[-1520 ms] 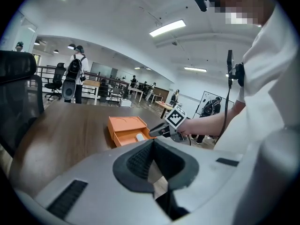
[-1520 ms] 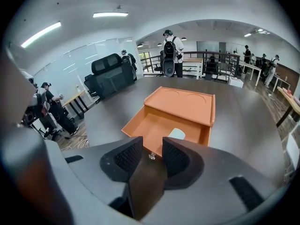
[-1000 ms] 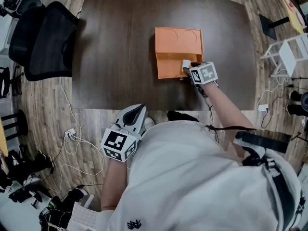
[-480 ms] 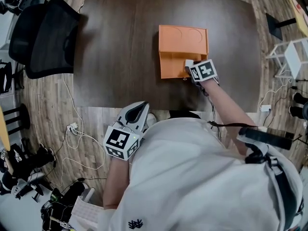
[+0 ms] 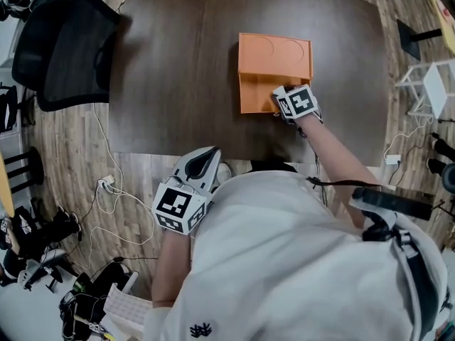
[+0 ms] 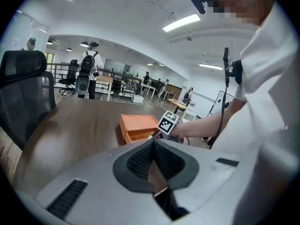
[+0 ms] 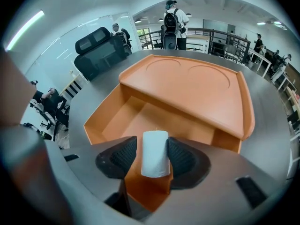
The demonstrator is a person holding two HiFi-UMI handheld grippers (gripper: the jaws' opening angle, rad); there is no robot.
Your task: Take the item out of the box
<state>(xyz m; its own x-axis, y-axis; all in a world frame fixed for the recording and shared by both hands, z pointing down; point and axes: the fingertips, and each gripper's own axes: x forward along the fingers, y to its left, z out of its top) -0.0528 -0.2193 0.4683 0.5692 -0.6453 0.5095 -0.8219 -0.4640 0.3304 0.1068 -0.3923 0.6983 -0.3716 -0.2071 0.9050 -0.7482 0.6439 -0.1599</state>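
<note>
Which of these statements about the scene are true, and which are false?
1. An orange box sits on a dark table with its front compartment open. True.
2. The white item lies on the table outside the box. False: it stands between the right tongs at the open compartment. Those tongs have just been opening and are not clamping it.
3. The left tongs grip the box. False: they are shut on nothing and held away from it, near the person.
4. A black chair stands beside the table. True.
</note>
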